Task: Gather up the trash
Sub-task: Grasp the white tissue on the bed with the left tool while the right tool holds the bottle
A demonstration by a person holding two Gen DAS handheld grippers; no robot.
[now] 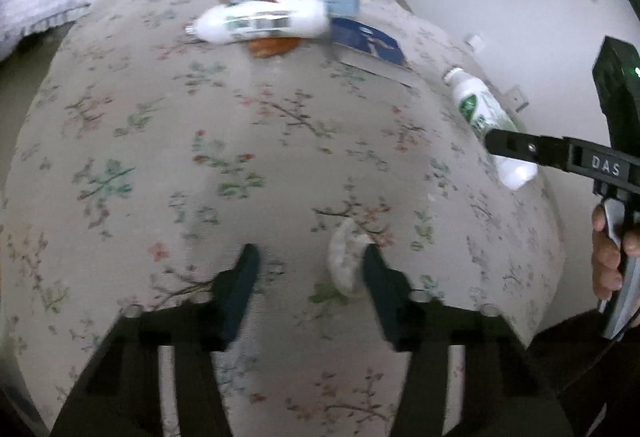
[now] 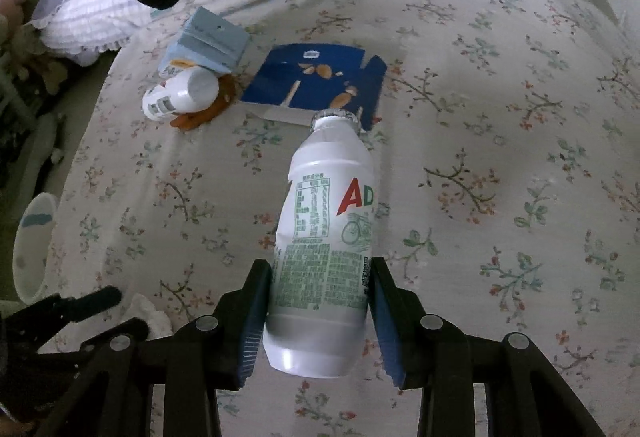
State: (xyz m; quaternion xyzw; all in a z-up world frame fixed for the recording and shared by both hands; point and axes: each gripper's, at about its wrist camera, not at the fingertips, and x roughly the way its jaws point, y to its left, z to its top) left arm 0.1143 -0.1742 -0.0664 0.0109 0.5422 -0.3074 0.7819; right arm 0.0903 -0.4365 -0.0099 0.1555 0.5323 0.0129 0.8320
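Two grips matter here: the right gripper (image 2: 320, 317) clamps a white plastic drink bottle (image 2: 324, 237) low on its body, above the floral bedsheet (image 2: 500, 157); tilted, it may slide out. At five o'clock from it, the left gripper (image 1: 310, 277) straddles a crumpled white tissue (image 1: 344, 261) unclenched, so closing off-centre could miss.

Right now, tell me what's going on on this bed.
A person is clearing trash off a floral bedspread with tongs in each hand. The right tongs grip a white drink bottle. The left tongs are open over a crumpled tissue. Another white bottle, a blue carton and a flattened blue box remain.
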